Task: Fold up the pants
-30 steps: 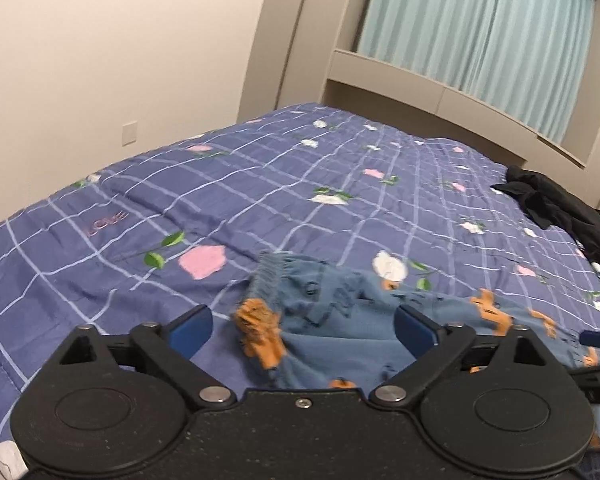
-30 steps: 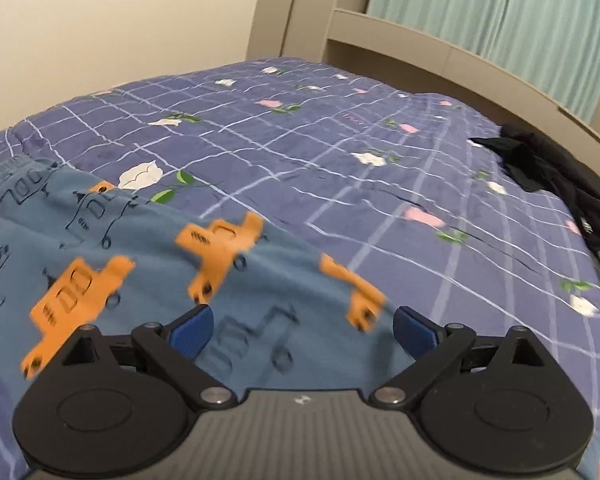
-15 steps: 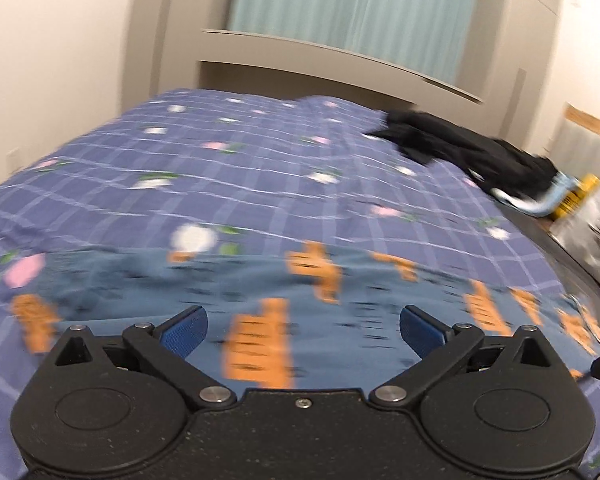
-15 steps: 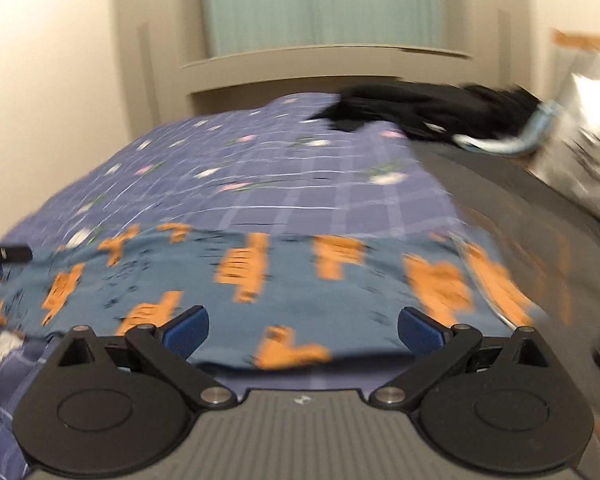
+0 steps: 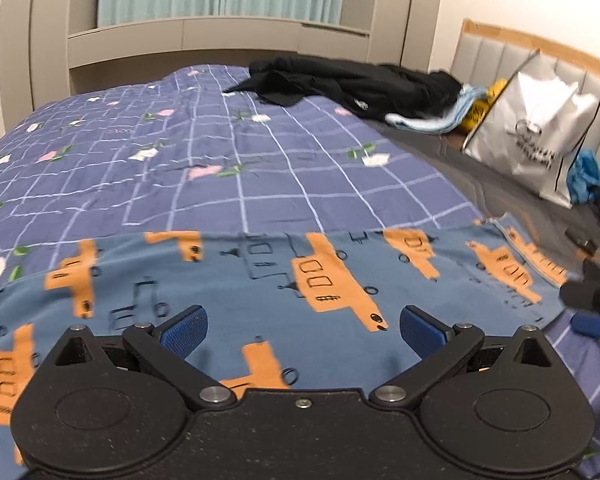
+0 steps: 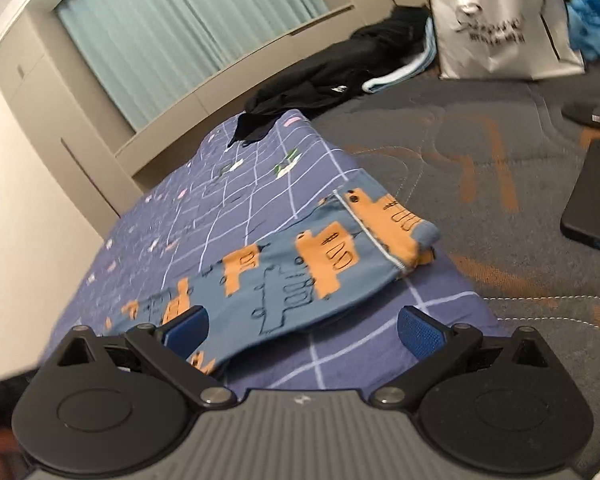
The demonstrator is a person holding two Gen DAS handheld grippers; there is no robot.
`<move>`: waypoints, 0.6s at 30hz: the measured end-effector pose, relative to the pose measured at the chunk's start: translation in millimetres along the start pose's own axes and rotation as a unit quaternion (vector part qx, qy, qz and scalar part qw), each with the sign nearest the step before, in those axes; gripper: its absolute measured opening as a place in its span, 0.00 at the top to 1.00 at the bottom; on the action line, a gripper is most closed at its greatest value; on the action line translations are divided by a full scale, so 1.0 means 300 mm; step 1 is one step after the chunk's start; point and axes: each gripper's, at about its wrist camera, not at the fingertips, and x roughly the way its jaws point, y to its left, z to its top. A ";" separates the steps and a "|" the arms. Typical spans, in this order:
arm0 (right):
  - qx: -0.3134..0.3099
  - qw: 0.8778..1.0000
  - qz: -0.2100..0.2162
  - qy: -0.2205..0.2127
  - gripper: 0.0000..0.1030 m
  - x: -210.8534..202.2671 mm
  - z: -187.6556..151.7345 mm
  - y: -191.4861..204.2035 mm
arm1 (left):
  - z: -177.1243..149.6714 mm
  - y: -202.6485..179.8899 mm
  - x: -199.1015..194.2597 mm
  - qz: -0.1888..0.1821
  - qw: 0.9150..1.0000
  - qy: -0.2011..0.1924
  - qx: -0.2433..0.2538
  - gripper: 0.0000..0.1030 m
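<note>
The pants (image 5: 260, 280) are blue with orange truck prints and lie stretched across a purple checked floral quilt (image 5: 228, 168). My left gripper (image 5: 303, 330) is open and empty, hovering over the middle of the pants. My right gripper (image 6: 302, 330) is open and empty, just short of the pants' leg end (image 6: 380, 232), which lies near the quilt's edge. The right gripper also shows at the right edge of the left wrist view (image 5: 592, 300).
A black garment pile (image 5: 352, 84) and light blue cloth (image 5: 428, 122) lie at the far end. A white shopping bag (image 5: 532, 136) stands on the grey mattress (image 6: 480, 160). A black flat device (image 6: 596, 196) and a small dark object (image 6: 588, 114) lie to the right.
Both grippers have swung to the right along the pants, from the waistband area toward the leg end. The pants now lie spread out flat. Both stay open.
</note>
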 end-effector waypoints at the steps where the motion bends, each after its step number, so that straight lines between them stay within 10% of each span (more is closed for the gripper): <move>1: 0.007 1.000 0.001 -0.001 0.00 0.006 0.004 -0.010 | 0.001 -0.006 0.014 0.001 1.000 0.002 0.002 0.01; 18: 0.169 0.980 0.007 -0.100 0.21 0.075 -0.011 -0.178 | -0.056 -0.005 0.095 0.007 1.000 0.001 -0.005 0.00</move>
